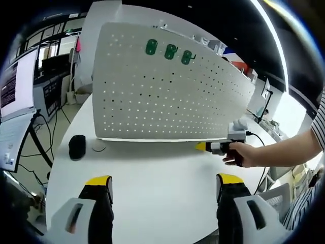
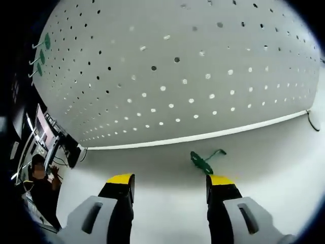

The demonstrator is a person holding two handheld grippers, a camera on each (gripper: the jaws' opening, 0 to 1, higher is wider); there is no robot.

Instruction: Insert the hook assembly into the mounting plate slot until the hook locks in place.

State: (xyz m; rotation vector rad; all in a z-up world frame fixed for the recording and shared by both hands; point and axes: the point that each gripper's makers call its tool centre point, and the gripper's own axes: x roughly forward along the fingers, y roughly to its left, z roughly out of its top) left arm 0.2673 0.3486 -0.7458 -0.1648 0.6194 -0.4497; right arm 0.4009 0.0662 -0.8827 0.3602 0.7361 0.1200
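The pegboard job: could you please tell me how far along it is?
Three green hooks already hang at the top of the white pegboard. A fourth green hook lies on the table before the open right gripper, unpicked. The left gripper is open. Grasping and inserting remain.

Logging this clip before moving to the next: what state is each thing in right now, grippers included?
Pegboard: upright on the white table.
Three green hooks: mounted in a row near the pegboard's top.
Loose green hook: lying on the table just ahead of the right gripper, ungrasped.
Left gripper: jaws open, empty.
Right gripper: jaws open, empty.
Black round object: resting on the table.
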